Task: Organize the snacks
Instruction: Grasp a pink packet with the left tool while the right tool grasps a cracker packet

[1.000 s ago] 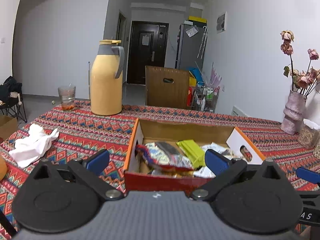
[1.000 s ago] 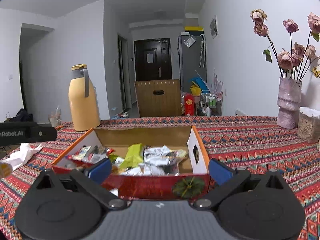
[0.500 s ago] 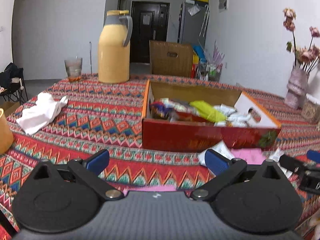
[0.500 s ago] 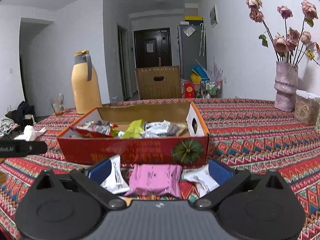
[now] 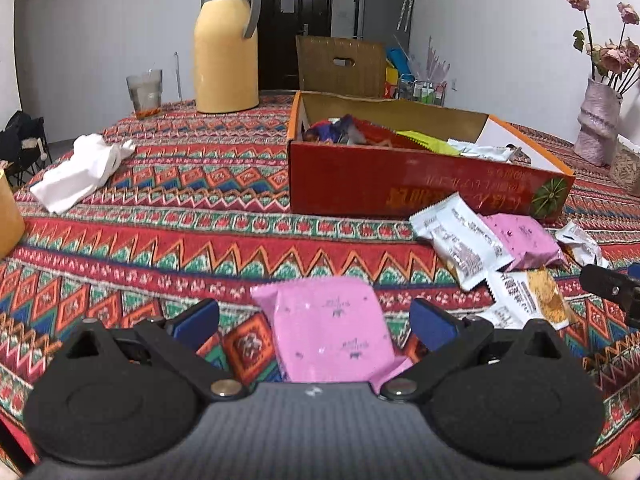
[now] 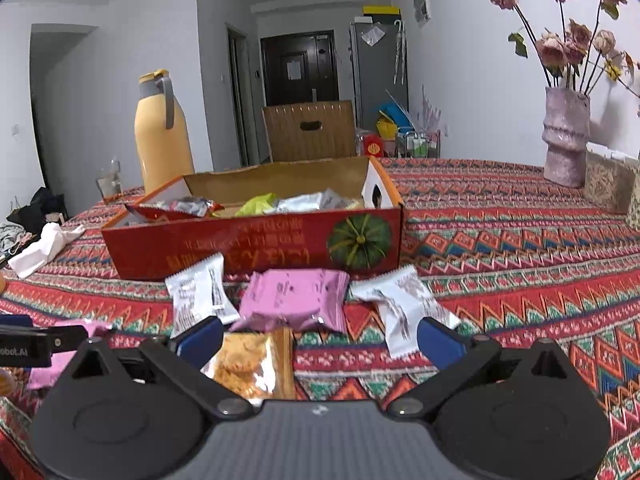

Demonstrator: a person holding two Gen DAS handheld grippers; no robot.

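Fingers of the left gripper [image 5: 314,316] stand spread around a pink packet [image 5: 332,340] without touching it. The right gripper [image 6: 318,332], equally released, straddles an orange cookie packet [image 6: 252,360] cut off by its body. Beyond lie white packets [image 6: 200,292] and another pink one [image 6: 296,300], then the red box [image 6: 256,248] holding snacks. Bare tablecloth [image 5: 160,200] stretches leftward; box contents are partly hidden.

Glossy plastic snack packets [image 5: 332,332] on woven cloth [image 5: 200,248]; matt cardboard box [image 5: 400,184].
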